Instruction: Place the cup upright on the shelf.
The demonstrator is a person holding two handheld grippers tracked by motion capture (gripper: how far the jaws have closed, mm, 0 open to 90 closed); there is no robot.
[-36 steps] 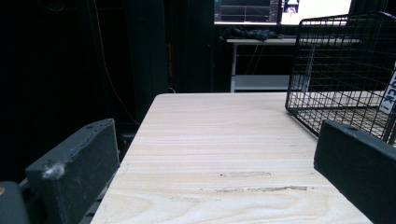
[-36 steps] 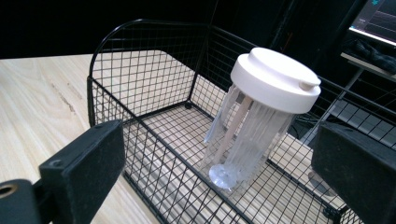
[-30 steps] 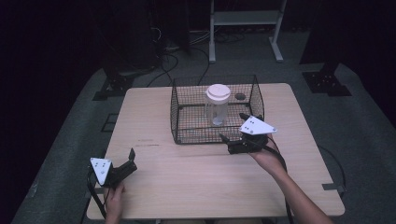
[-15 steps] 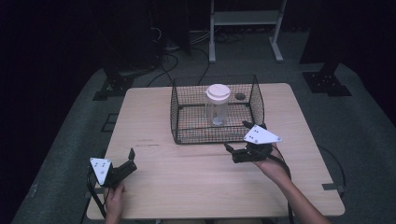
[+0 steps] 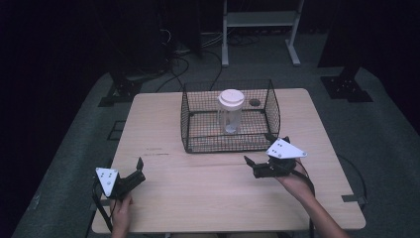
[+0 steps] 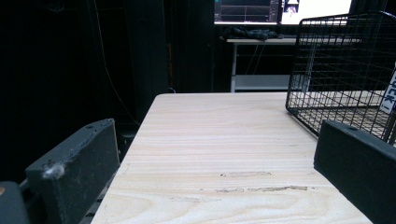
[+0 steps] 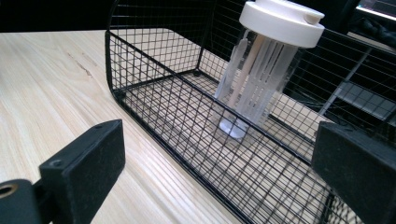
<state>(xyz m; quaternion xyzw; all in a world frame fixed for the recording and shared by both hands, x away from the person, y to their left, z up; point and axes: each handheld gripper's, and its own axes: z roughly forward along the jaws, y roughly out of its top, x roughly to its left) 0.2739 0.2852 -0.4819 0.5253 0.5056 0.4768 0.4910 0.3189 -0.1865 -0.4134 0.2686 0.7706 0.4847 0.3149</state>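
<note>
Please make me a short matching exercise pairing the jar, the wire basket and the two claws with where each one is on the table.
Things:
1. jar
2. wire basket
3. left claw
4. right claw

Places:
A. near the table's front left corner, jaws open
B. just in front of the basket, jaws open
C. upright inside the basket
D. on the far middle of the table

Pairs: 1-C, 2-D, 3-A, 4-B
</note>
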